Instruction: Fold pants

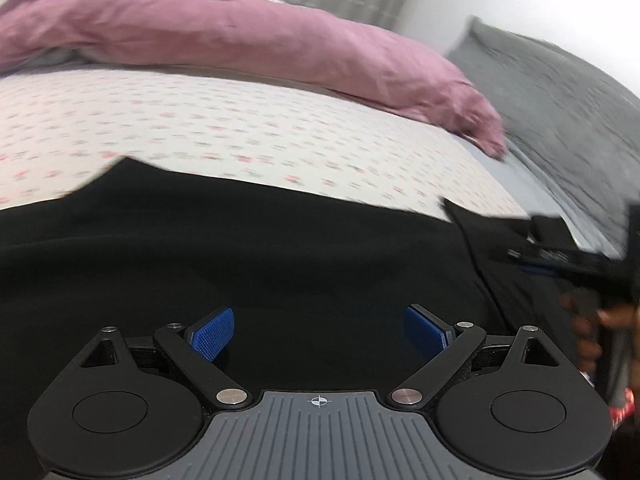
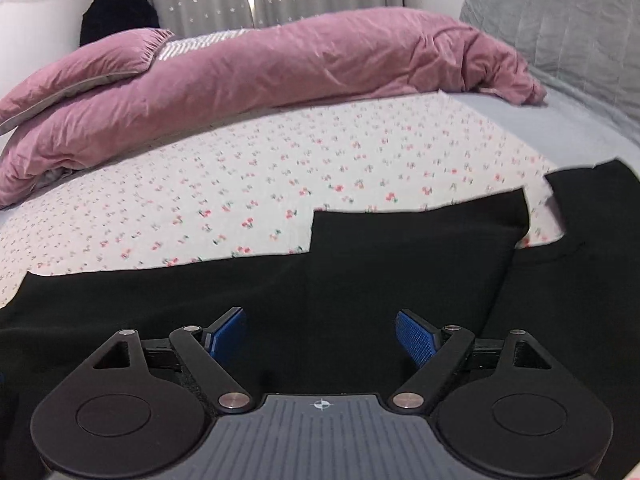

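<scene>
Where the left view blurs, right shows pants clearly, stepped edge on sheet, lots of room. Left gripper, right gripper: released.

Open floral bedsheet beyond the black pants gives free passage. Pink duvet piled along the far side blocks reach there; grey quilted pillow closes the far right corner.
</scene>
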{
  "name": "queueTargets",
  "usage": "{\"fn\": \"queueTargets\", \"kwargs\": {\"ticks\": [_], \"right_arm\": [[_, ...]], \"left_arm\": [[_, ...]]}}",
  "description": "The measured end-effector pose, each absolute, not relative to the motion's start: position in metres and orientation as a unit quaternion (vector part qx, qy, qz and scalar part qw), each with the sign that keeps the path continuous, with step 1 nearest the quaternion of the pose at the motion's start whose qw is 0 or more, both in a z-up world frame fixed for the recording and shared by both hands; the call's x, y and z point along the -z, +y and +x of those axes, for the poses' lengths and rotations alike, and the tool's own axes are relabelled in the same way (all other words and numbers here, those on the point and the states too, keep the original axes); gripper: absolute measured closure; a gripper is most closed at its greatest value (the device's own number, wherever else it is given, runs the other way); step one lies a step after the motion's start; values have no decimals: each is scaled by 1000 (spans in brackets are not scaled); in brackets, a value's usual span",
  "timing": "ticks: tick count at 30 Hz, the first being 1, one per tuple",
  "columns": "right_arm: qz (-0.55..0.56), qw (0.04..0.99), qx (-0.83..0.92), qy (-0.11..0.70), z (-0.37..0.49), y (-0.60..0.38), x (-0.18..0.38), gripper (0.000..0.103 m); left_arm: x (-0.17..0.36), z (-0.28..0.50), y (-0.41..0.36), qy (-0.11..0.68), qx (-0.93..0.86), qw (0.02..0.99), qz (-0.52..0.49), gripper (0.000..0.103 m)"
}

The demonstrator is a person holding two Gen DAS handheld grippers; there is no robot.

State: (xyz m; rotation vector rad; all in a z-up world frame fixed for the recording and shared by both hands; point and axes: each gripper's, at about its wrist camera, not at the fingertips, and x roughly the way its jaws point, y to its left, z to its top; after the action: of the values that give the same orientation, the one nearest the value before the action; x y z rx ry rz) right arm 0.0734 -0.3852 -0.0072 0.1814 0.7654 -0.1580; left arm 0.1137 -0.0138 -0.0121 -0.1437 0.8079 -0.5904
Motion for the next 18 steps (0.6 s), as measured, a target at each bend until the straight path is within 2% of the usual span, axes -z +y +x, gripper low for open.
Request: {"fn": "queueTargets", "kwargs": {"ticks": [3, 6, 8, 11, 18], "right_arm": [[72, 920, 71, 378, 84, -385, 21, 25], [26, 923, 69, 377, 91, -379, 33, 37], [-15, 929, 69, 364, 90, -374, 35, 56], [-7, 932, 70, 356, 83, -381, 31, 101], [64, 940, 142, 305, 39, -423, 5, 103]], "left_arm": [[30, 107, -31, 365, 315, 875, -48, 9], [44, 90, -43, 339, 334, 880, -4, 6], [46, 79, -53, 310, 348, 884, 38, 5], [47, 69, -56, 295, 368, 880, 65, 5], [46, 61, -55, 290, 371, 879, 72, 5]]}}
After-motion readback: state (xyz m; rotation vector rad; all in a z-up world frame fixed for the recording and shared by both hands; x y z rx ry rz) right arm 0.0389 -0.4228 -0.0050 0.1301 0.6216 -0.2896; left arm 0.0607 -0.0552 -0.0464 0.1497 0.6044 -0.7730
